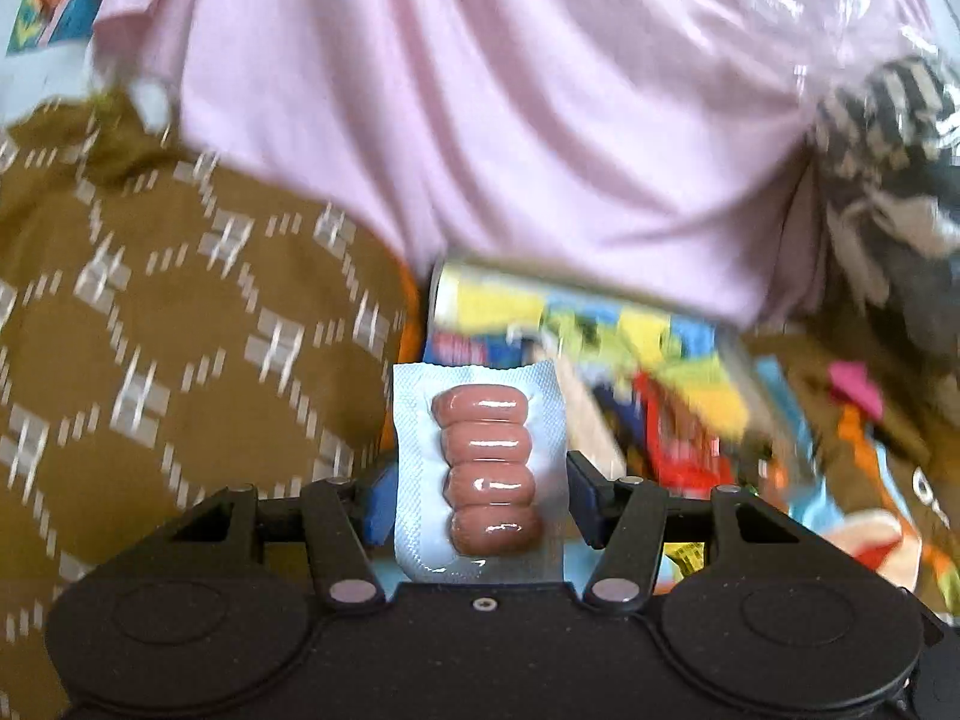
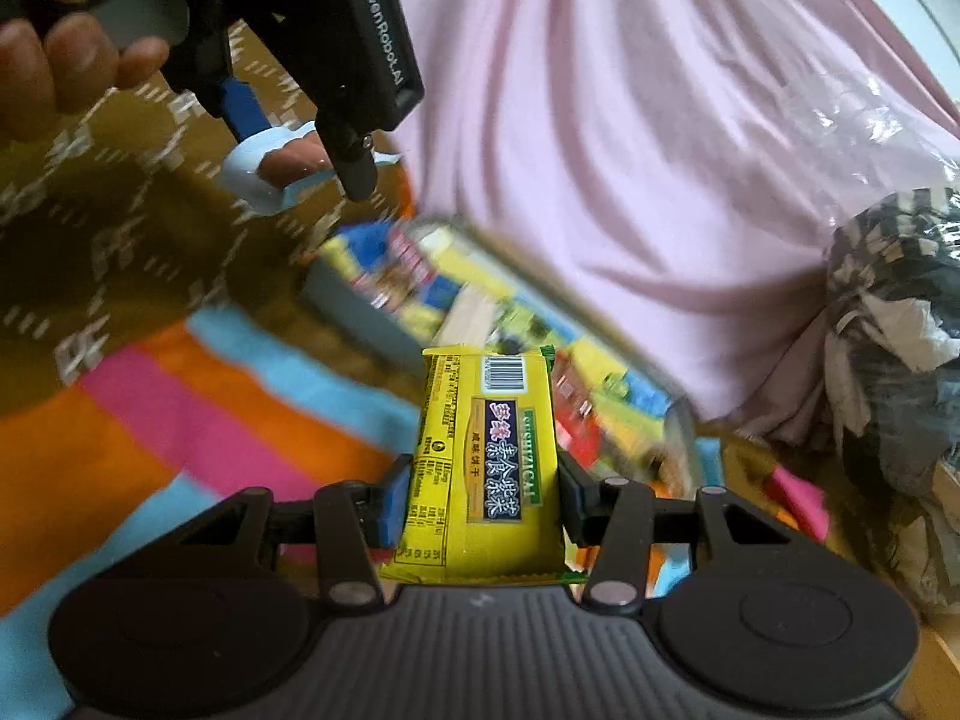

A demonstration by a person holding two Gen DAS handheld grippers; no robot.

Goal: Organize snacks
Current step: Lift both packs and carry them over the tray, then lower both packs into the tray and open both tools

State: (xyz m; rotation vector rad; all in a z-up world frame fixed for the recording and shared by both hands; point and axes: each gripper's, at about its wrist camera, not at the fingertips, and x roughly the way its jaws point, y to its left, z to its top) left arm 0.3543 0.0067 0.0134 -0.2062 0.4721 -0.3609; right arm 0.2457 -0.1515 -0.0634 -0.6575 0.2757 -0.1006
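Both grippers pinching: left gripper [image 1: 480,480] w/ sausage pack [image 1: 480,468], right gripper [image 2: 480,498] w/ yellow cracker packet [image 2: 480,468]; keep squeeze steady, set each into snack box [image 2: 420,294] ahead of fingertips.

My left hand-held gripper [image 1: 480,480] is clamped on the sausage pack [image 1: 483,468]. My right hand-held gripper [image 2: 480,492] pinches the yellow snack packet [image 2: 480,468], sitting lower than and to the right of that sausage pack. My left hand [image 2: 66,54] wraps its handle.

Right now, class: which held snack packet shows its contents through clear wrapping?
The sausage pack in the left gripper; the right gripper holds an opaque yellow biscuit packet.
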